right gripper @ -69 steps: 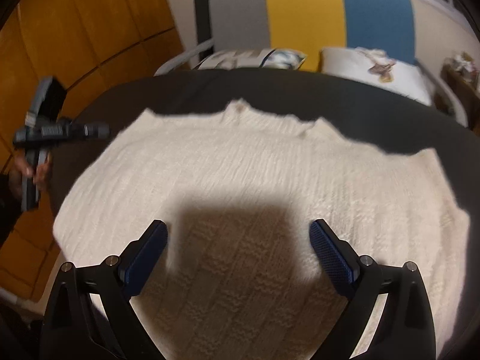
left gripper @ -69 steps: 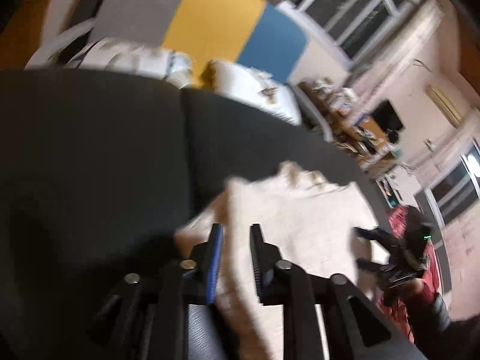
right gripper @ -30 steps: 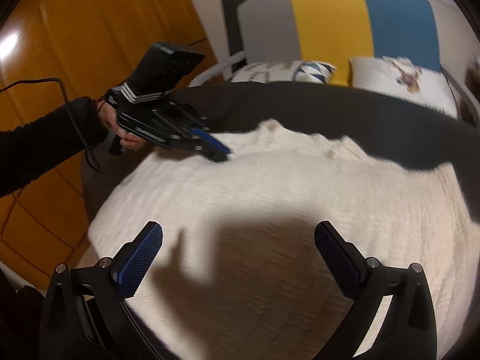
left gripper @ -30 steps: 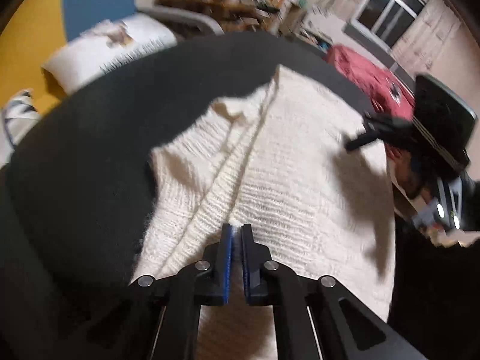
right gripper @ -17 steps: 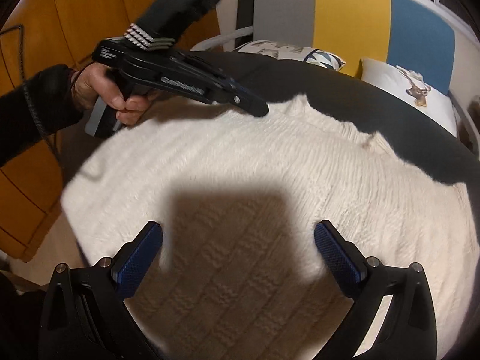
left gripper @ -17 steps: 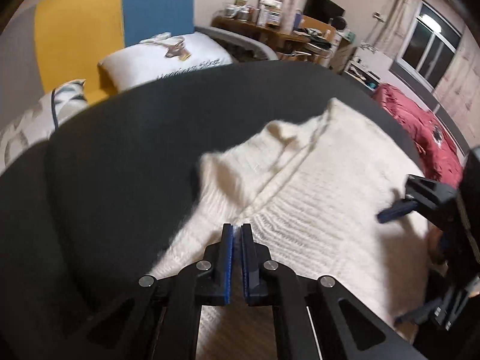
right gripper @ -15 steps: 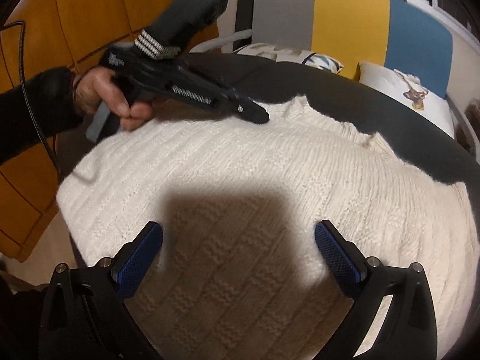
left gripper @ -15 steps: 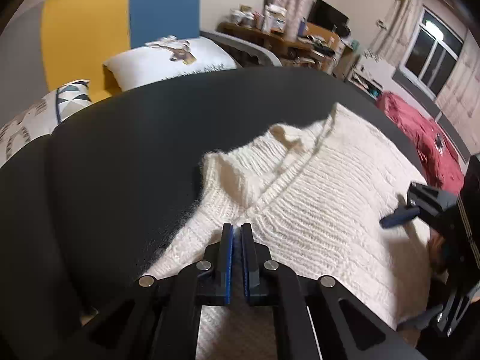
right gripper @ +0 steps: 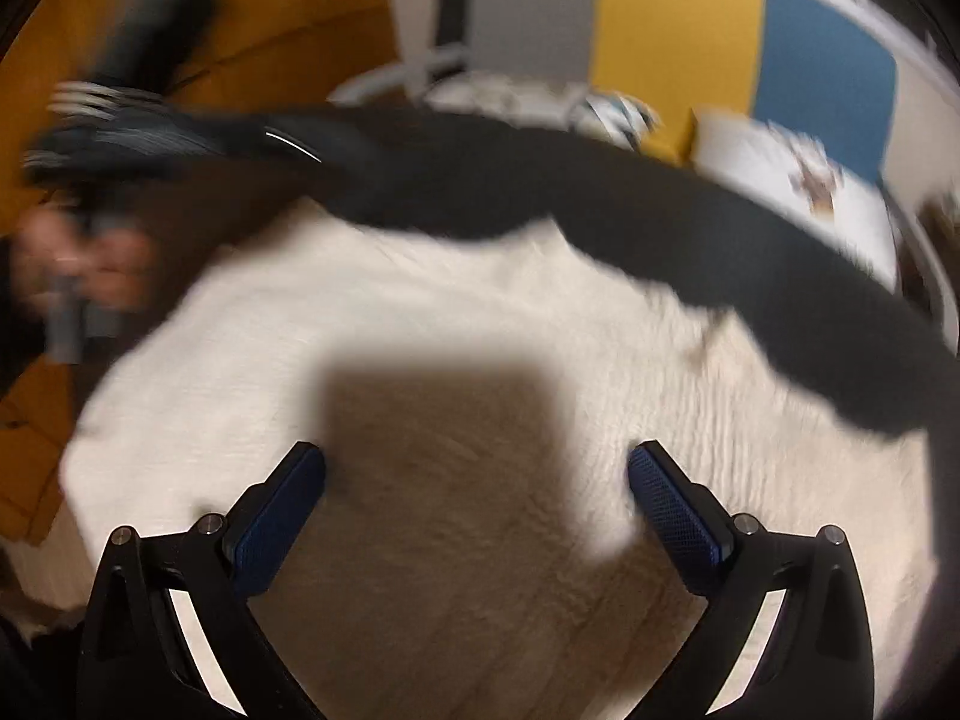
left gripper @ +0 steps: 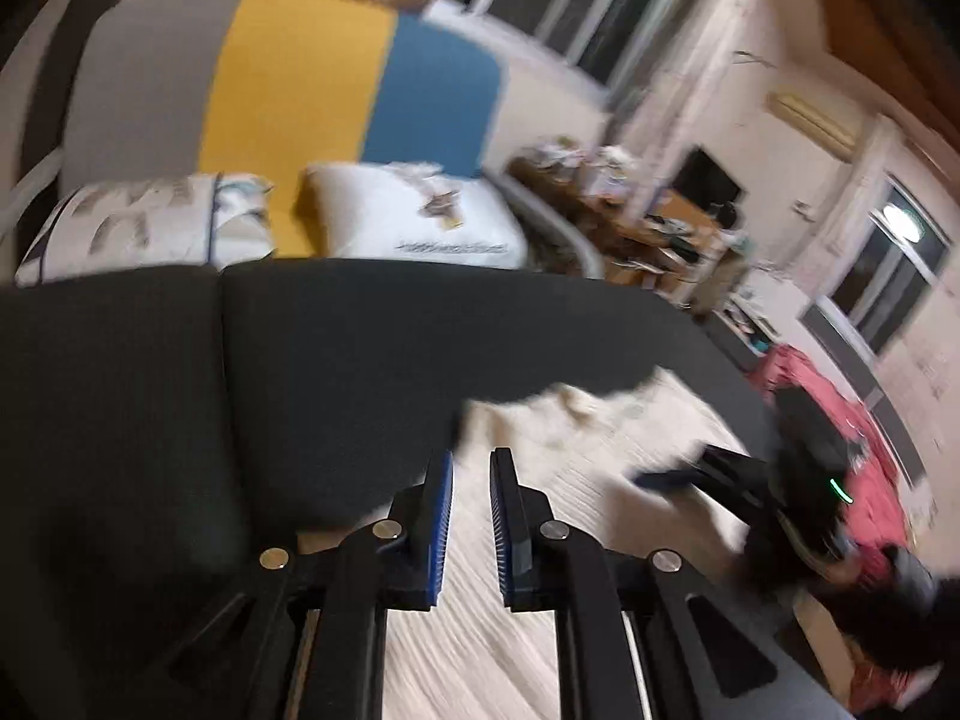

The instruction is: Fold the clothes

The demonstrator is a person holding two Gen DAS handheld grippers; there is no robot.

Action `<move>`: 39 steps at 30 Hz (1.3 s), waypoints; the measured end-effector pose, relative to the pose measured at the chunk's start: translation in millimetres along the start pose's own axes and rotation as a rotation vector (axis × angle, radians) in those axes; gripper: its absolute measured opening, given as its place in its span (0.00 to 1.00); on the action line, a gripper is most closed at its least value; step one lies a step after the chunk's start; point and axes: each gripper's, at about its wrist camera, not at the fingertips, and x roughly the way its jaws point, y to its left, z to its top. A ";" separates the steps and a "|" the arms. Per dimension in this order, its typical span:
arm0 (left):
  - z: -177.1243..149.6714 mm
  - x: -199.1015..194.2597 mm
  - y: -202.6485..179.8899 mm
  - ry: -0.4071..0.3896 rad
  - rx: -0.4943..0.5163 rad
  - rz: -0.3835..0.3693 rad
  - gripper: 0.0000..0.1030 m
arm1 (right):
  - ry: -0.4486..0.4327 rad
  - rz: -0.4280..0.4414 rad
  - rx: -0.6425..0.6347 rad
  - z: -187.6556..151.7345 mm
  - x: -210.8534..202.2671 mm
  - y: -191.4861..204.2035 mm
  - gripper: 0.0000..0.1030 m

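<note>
The cream knitted sweater (right gripper: 480, 360) lies spread on the dark sofa seat (left gripper: 330, 348), directly under and ahead of the right tongs (right gripper: 477, 480). These stand wide apart with nothing between the 2 pads. The left tongs (left gripper: 471, 480) show a narrow gap and, as far as the blur allows, hold nothing; the sweater's edge lies just ahead and to the right of them. I judge the work is between 2 grips. The next move calls for taking an edge or a sleeve firmly and laying it over the body.
</note>
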 end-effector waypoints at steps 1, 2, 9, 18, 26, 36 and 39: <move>-7.5 -4.7 -9.6 0.012 0.043 -0.020 0.10 | -0.026 0.006 0.015 -0.9 -1.3 -1.4 1.00; -16.2 -2.4 -20.1 0.040 0.090 -0.031 0.11 | -0.031 0.002 0.020 -1.2 -1.8 -0.8 1.00; -50.3 52.2 -38.7 0.136 0.173 0.065 0.13 | -0.047 -0.004 0.050 -6.0 -0.7 -1.8 1.00; -22.4 61.4 -32.2 0.149 0.087 0.175 0.11 | -0.047 -0.018 0.040 -4.6 -3.0 1.6 1.00; -33.9 76.0 -1.0 0.097 -0.054 0.175 0.13 | -0.069 0.037 0.045 -9.5 -27.7 1.1 1.00; -20.7 48.8 -51.6 0.107 0.036 0.136 0.16 | -0.104 0.169 0.138 -45.5 -68.8 -30.8 1.00; -17.9 53.4 -84.9 0.106 0.087 0.026 0.16 | -0.094 0.237 0.183 -74.4 -93.0 -63.3 1.00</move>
